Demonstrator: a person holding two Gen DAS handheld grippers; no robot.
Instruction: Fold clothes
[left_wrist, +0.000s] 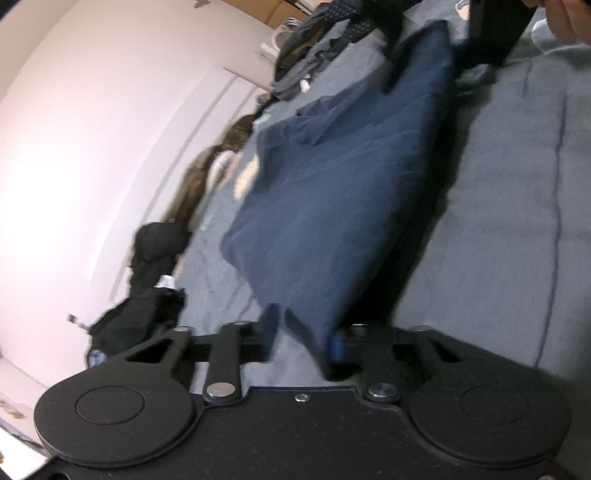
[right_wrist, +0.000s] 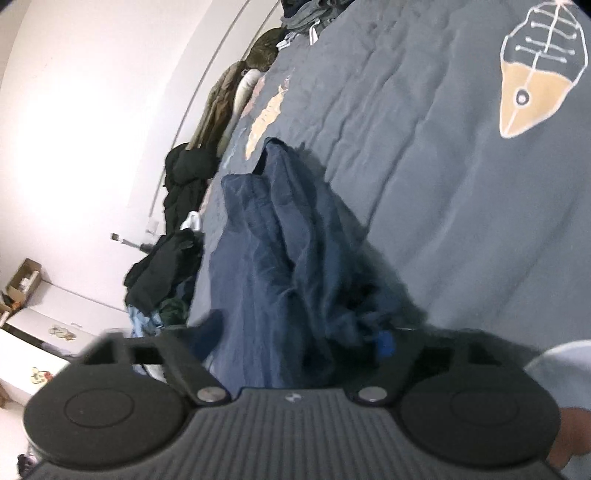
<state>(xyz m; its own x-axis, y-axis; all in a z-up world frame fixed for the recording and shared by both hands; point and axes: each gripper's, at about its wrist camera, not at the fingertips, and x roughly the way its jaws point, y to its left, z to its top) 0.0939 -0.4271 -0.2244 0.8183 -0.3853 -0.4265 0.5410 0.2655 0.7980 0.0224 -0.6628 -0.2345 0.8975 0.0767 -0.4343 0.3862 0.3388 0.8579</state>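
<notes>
A dark blue garment (left_wrist: 332, 192) is stretched lengthwise over a grey-blue bedspread (left_wrist: 517, 221) on a bed, one end at each gripper. In the left wrist view its near corner is seen running in between the blue-padded fingers of the left gripper (left_wrist: 301, 338); the fingers are set fairly close with the cloth between them, though blur prevents the contact at the pads from being judged with certainty. At the far end of the garment the right gripper (left_wrist: 491, 33) is seen, with a hand (left_wrist: 569, 18) behind it. In the right wrist view the garment (right_wrist: 280, 258) is bunched and creased, and its gathered end is caught between the fingers of the right gripper (right_wrist: 299, 341), which stand wider apart with fabric filling the gap. A tan-and-white printed motif (right_wrist: 532, 74) is shown on the bedspread (right_wrist: 443, 166). Piles of dark clothes (right_wrist: 173, 236) are heaped along the bed's far edge beside a pale wall (right_wrist: 92, 110).
</notes>
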